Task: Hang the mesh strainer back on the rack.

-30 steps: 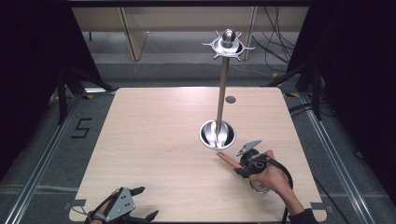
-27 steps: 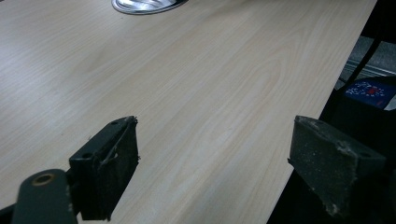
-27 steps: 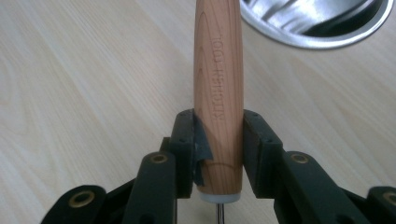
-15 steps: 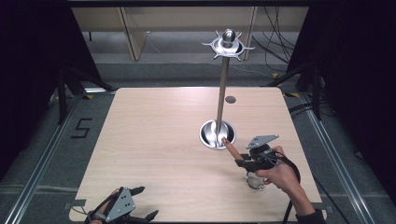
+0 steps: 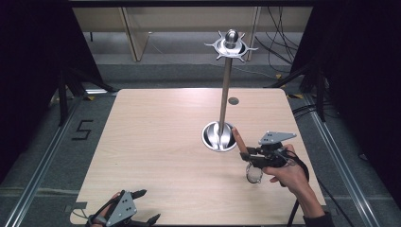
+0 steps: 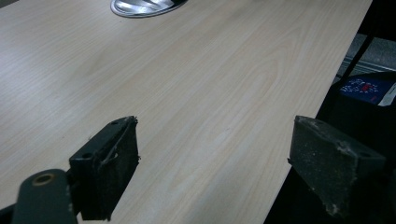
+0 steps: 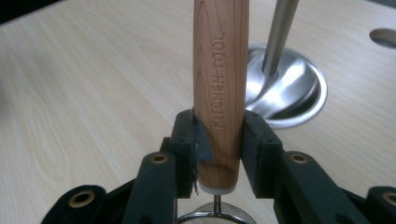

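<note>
Presently:
Right gripper [image 7: 218, 140]: jaws clamped on strainer [image 7: 220, 70] handle, near table's [image 5: 142, 142] right edge.
Left gripper [image 6: 215, 168]: jaws apart, at near edge.
Stand [image 5: 226, 85]: beside strainer.

Pale wood-grain table [image 5: 156, 142], shiny silver stand [image 5: 226, 90] — reddish-brown handle [image 7: 219, 70] stamped "KITCHEN TOOL", black pads [image 6: 109, 172]

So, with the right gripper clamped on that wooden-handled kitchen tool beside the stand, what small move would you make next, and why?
Probably lift the right gripper a little. Its fingers are shut on the wooden handle near its lower end, and the strainer head hangs low near the table. The hooked top of the stand sits far above, so height comes first.
</note>
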The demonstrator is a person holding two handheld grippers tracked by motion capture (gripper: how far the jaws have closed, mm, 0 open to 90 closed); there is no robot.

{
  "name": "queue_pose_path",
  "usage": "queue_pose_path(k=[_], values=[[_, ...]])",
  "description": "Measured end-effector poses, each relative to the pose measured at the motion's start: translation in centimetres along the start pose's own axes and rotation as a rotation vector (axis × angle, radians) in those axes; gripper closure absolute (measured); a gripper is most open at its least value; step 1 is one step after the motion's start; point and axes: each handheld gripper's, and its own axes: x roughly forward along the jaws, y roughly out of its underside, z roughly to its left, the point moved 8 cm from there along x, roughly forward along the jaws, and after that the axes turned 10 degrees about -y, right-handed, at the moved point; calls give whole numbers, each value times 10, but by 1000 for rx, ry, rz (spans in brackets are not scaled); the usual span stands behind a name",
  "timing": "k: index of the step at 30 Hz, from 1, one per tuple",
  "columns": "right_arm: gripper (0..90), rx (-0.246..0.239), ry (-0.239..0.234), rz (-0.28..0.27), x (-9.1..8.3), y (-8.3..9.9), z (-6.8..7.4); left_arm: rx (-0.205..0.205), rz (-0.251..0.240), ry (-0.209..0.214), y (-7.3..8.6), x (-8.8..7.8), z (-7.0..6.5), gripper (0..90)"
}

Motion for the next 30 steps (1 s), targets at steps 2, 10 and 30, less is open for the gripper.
queue_pose_path(k=[2, 10, 30], values=[[689, -1, -11, -18, 0, -5, 4, -3, -2, -3, 0, 0, 0, 151], [689, 2, 0, -71, -10, -19, 1, 23, 15, -3, 2, 0, 3, 151], [689, -49, 67, -260, -47, -86, -9, -24, 7, -6, 2, 2, 1, 151]])
